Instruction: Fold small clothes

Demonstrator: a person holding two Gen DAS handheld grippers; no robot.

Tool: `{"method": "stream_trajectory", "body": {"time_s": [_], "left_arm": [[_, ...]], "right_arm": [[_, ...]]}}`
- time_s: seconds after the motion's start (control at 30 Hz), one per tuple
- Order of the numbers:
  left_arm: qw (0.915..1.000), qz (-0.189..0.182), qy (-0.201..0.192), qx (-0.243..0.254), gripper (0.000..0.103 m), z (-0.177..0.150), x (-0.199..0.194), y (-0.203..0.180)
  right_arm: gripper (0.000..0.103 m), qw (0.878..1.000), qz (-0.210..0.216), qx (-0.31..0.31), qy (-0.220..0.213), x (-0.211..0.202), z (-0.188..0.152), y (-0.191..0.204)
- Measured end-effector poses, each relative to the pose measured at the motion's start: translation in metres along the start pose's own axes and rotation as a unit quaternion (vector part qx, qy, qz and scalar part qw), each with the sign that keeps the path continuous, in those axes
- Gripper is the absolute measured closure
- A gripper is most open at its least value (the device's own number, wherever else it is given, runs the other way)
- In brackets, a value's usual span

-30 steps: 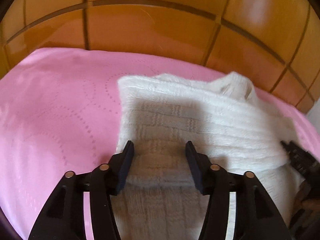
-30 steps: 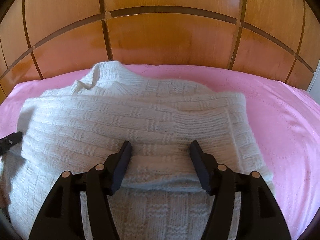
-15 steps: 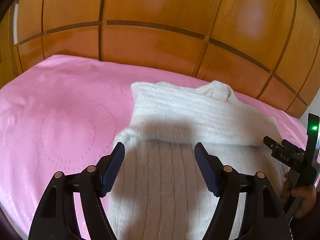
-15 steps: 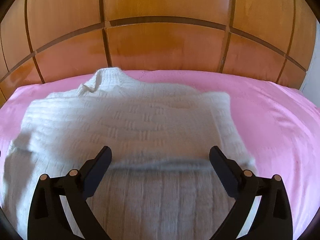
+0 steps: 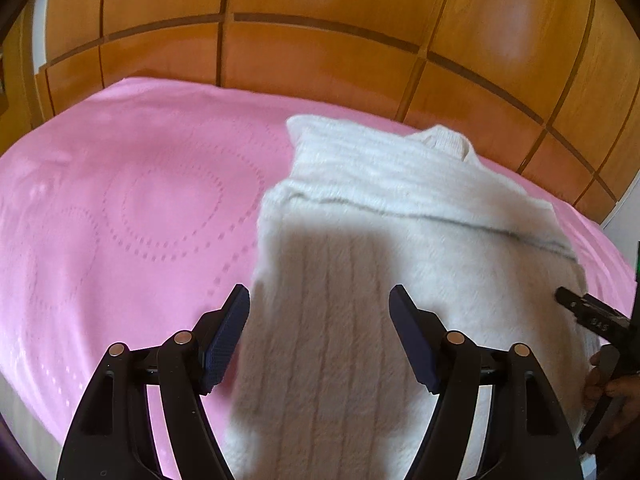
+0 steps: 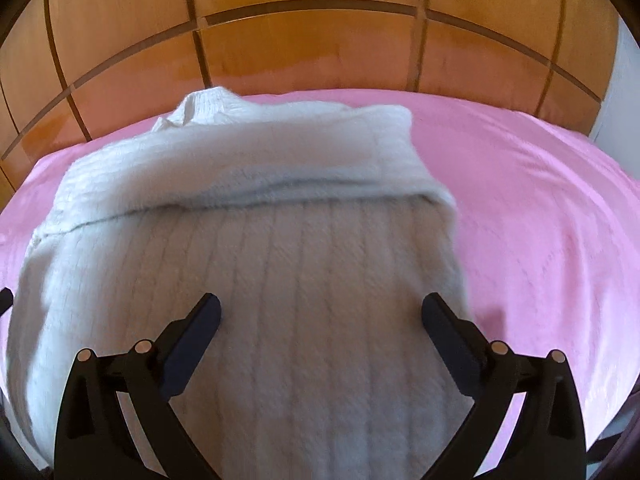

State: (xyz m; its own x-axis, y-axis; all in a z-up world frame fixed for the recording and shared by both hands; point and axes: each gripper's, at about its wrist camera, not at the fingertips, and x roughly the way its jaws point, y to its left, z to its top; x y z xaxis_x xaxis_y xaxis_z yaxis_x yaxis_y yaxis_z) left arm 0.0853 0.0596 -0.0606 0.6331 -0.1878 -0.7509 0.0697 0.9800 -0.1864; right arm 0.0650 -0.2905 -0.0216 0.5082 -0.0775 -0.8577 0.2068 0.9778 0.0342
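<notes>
A white knitted sweater (image 5: 400, 216) (image 6: 248, 240) lies on a pink bedspread (image 5: 140, 208), its upper part folded over toward me, so a fold edge crosses its middle. The collar sticks up at the far end. My left gripper (image 5: 319, 304) hovers open above the sweater's near left part, nothing between its fingers. My right gripper (image 6: 322, 308) stands wide open over the near right part, its pads clear of the knit. In the left wrist view the right gripper (image 5: 592, 320) shows at the right edge, a hand (image 5: 608, 392) holding it.
A glossy wooden panelled headboard (image 5: 320, 52) (image 6: 312, 40) rises right behind the bed. Bare pink bedspread (image 6: 540, 208) stretches to the left and right of the sweater. A white wall strip (image 6: 624, 80) shows at far right.
Both grippers have opened wider and drawn back from the folded edge of the sweater toward me. The folded part now lies flat on the lower half.
</notes>
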Motion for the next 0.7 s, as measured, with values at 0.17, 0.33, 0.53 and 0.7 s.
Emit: {"method": "stream_trajectory", "body": {"time_s": [0.17, 0.33, 0.53, 0.7], "left_arm": [[0.9999, 0.000, 0.012, -0.009, 0.032, -0.015, -0.007, 0.015], [0.9984, -0.022, 0.049, -0.020, 0.032, -0.037, -0.013, 0.034], [0.9958, -0.058, 0.068, -0.021, 0.032, -0.068, -0.038, 0.046], [0.9907, -0.092, 0.099, -0.014, 0.032, -0.090, -0.055, 0.053]], "right_arm": [[0.003, 1.000, -0.008, 0.020, -0.001, -0.022, -0.016, -0.030], [0.003, 0.996, 0.045, 0.077, 0.023, -0.038, -0.040, -0.071], [0.009, 0.988, 0.114, 0.091, 0.059, -0.061, -0.076, -0.089], [0.032, 0.979, 0.152, 0.089, 0.107, -0.082, -0.114, -0.091]]}}
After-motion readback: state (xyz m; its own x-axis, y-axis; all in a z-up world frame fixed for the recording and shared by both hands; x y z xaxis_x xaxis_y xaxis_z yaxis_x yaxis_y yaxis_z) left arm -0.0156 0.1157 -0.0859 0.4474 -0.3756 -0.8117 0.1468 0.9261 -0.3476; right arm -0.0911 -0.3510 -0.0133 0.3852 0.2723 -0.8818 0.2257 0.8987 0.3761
